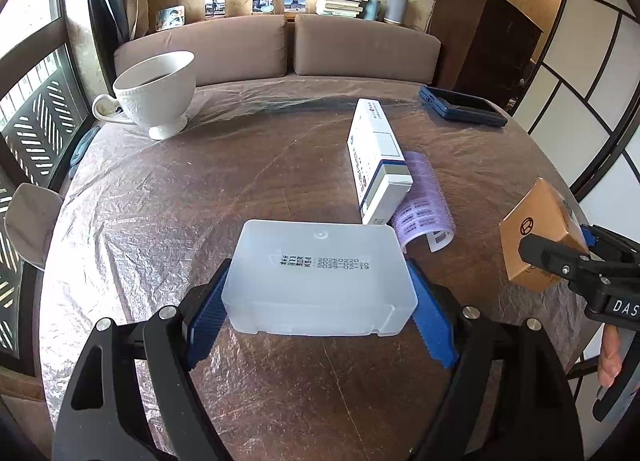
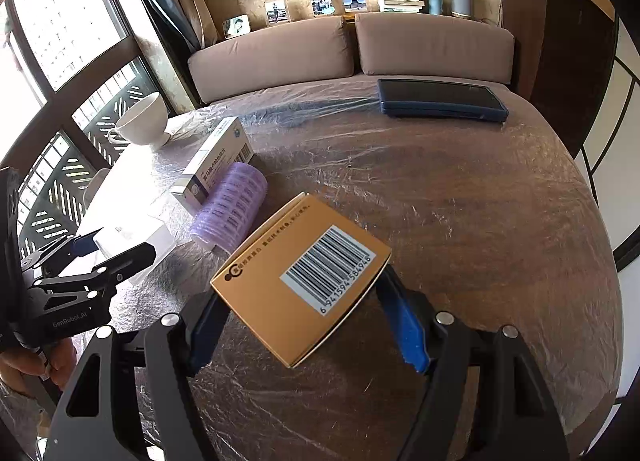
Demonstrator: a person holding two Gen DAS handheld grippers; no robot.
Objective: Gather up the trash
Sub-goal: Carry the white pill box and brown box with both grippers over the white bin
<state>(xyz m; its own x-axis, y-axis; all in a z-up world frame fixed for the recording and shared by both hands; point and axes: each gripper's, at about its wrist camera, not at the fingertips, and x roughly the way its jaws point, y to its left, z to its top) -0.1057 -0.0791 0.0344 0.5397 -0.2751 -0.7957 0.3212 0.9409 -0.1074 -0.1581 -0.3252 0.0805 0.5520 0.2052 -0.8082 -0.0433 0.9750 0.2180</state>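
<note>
Two claws, each clamped on a piece of trash above the desk (image 1: 160, 201).
Left claw (image 1: 320, 313) gripped the translucent plastic box (image 1: 320, 281) between its blue pads; right claw (image 2: 304, 321) pinched the tilted orange carton (image 2: 296, 281); a white medicine box (image 1: 376, 157) lay beyond, against a purple roller (image 1: 424, 197).

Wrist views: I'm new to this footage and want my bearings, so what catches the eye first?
Each hand-held gripper is clamped on a box above the film-covered round table: the left hand-held gripper holds a clear plastic box, the right hand-held gripper an orange carton with a barcode. Behind them lie a white medicine box against a purple hair roller, with a white cup far left.
</note>
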